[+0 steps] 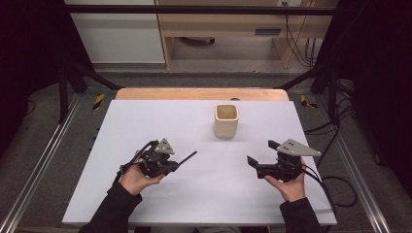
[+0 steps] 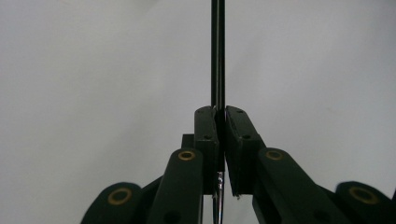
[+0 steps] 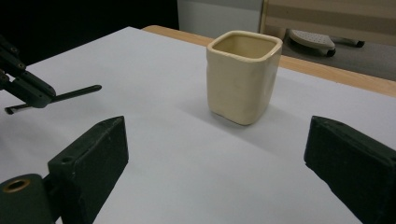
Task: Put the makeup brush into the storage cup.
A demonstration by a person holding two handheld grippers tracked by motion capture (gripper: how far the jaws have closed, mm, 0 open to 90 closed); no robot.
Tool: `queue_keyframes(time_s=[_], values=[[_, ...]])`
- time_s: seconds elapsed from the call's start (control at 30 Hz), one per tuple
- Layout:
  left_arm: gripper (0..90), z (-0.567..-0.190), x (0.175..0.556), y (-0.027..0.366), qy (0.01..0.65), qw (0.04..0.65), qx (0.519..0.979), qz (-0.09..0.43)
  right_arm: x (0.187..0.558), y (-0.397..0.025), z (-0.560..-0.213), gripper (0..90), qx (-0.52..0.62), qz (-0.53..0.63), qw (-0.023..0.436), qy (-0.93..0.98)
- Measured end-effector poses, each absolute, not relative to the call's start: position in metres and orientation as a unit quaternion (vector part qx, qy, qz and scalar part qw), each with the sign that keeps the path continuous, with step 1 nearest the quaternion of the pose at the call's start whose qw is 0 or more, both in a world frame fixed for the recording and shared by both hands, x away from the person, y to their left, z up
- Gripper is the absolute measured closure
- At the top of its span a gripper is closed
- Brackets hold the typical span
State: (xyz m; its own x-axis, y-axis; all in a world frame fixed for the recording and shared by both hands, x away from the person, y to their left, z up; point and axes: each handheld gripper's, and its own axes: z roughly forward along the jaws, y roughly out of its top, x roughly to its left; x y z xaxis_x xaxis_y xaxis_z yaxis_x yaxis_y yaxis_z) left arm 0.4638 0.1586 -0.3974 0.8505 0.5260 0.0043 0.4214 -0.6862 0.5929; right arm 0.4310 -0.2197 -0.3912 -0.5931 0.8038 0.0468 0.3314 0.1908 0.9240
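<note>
Gripping a thin black pen near its back end, the left tongs leave its tip free, aimed toward the cream square cup standing well apart at the middle of the white counter, probably for dropping in. The right tongs hover with jaws spread wide and empty, facing the cup. The left gripper view shows the pads clamped on the shaft; the right gripper view shows the cup's hollow.

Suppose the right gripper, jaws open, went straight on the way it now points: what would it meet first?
Probably the cream cup: it stands ahead of the right gripper, between its open jaws, with bare white table before it. Depth is uncertain.
</note>
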Motion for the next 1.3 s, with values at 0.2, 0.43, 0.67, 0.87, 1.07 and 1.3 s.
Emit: queue_keyframes(time_s=[0.2, 0.43, 0.67, 0.87, 1.07, 1.3], values=[[83.8, -0.397, 0.457, 0.148, 0.239, 0.301, 0.919, 0.085, 0.43, -0.21, -0.391, 6.9, 0.377, 0.5, 0.231, 0.745], [83.8, -0.398, 0.452, 0.139, 0.223, 0.302, 0.924, 0.075, 0.429, -0.197, -0.393, 7.0, 0.365, 0.488, 0.228, 0.759], [83.8, -0.398, 0.449, 0.132, 0.212, 0.303, 0.927, 0.067, 0.428, -0.187, -0.393, 7.6, 0.358, 0.478, 0.225, 0.77], [83.8, -0.398, 0.448, 0.127, 0.202, 0.301, 0.93, 0.062, 0.427, -0.178, -0.394, 7.6, 0.348, 0.469, 0.226, 0.78], [83.8, -0.395, 0.448, 0.126, 0.19, 0.305, 0.932, 0.056, 0.427, -0.169, -0.392, 7.6, 0.332, 0.458, 0.225, 0.793], [83.8, -0.392, 0.454, 0.128, 0.189, 0.31, 0.93, 0.051, 0.426, -0.158, -0.385, 7.8, 0.318, 0.447, 0.227, 0.805]])
